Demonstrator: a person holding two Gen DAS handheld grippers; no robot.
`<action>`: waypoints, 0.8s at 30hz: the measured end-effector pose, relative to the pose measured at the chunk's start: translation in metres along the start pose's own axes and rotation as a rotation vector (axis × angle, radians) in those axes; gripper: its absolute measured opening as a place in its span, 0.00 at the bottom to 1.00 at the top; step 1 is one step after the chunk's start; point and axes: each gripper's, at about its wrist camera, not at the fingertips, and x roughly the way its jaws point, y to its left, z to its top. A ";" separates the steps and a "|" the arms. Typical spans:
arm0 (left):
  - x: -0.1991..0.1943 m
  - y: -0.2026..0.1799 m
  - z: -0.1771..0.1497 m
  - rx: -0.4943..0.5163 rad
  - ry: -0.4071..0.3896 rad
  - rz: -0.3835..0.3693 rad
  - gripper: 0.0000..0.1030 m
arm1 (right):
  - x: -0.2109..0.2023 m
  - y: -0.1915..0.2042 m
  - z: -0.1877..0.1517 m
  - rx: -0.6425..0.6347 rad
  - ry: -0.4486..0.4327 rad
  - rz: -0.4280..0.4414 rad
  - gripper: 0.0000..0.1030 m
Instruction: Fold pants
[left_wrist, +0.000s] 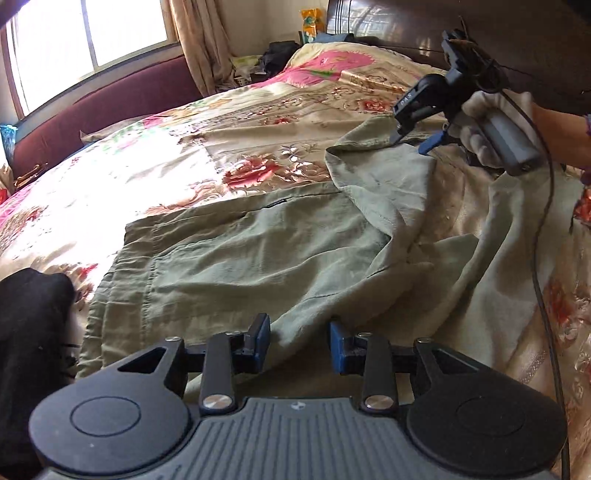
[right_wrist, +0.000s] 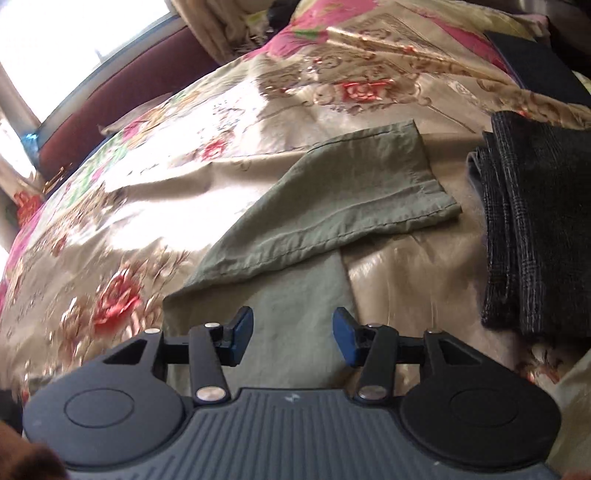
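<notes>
Left wrist view takes in most of the bed (left_wrist: 155, 173), its flowered satin cover bright where sun falls from the window (left_wrist: 92, 33). Across it lie the olive pants (left_wrist: 236, 251), waist end near this camera, one leg already turned over on itself toward the far right, the cloth rumpled where the legs meet. A black garment (left_wrist: 29, 325) sits at the near left edge, just beside the waistband. In the right wrist view a stack of dark folded clothes (right_wrist: 532, 236) rests to the right of the leg cuff, near it but not touching. The right gripper (left_wrist: 410, 144) hovers just above the folded leg's edge, held by a gloved hand (left_wrist: 480, 133); its fingers (right_wrist: 240, 332) stand moderately apart with nothing between them. The left gripper (left_wrist: 299, 343) is low over the seat of the pants, fingers (left_wrist: 258, 339) also parted and empty. The step in hand looks like setting up the next fold. To do it well, each gripper should pinch both layers at an outer edge, the crumpled crotch area should be pulled flat first, and the fold carried over evenly so the cuff lands square on the waist.
</notes>
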 end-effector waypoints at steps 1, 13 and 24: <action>0.005 0.000 0.002 -0.011 0.010 -0.010 0.47 | 0.011 -0.006 0.007 0.065 -0.001 0.006 0.52; 0.033 -0.012 0.017 -0.004 0.035 -0.031 0.50 | 0.022 -0.040 0.042 0.280 -0.123 0.008 0.02; 0.032 -0.037 0.034 0.034 -0.028 -0.092 0.50 | -0.114 -0.118 0.077 0.097 -0.374 -0.183 0.09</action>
